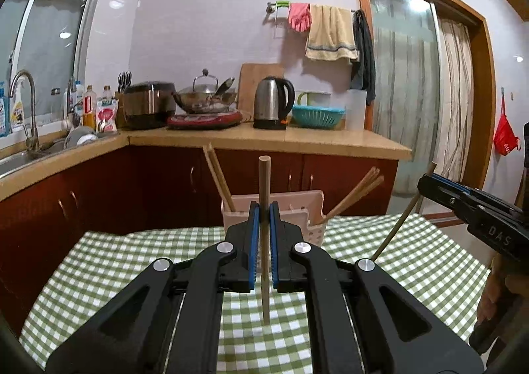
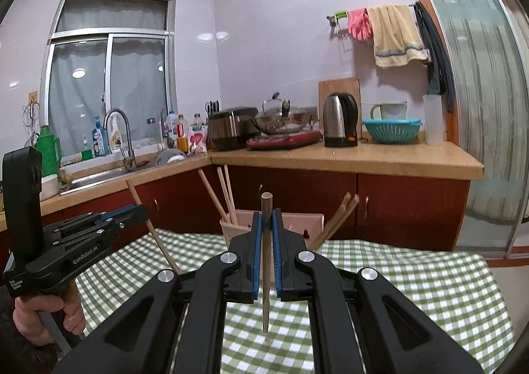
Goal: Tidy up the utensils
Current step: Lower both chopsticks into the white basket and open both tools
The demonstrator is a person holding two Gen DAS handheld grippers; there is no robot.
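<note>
The left gripper [image 1: 264, 208] is clamping a light wooden chopstick [image 1: 264, 182] between its blue pads, the stick standing upright with its blunt end above the jaws and its thin tip hanging clear above the green checked tablecloth [image 1: 132, 261]. The right gripper [image 2: 267, 220] is doing the same with a darker chopstick [image 2: 266, 205] — jaws closed on it, stick vertical, tip pointing down over the cloth without touching it. Seen from the right wrist camera, the left tool is sitting off to the left side, a hand [image 2: 43, 317] wrapping its handle, and its chopstick is slanting across the view. Both grippers are facing a pale pink utensil holder [image 1: 297, 208] standing at the far edge of the table; several chopsticks [image 1: 216, 175] are leaning out of its left compartment, and another bunch [image 1: 357, 192] is tilting out to the right — whether from a side pocket or the main body is hard to tell. Behind the table, a wooden counter [image 1: 297, 139] is carrying a steel kettle [image 1: 272, 103], a teal colander [image 1: 317, 116], a wok [image 1: 205, 99] on a red cooker and a rice cooker [image 1: 148, 106].
</note>
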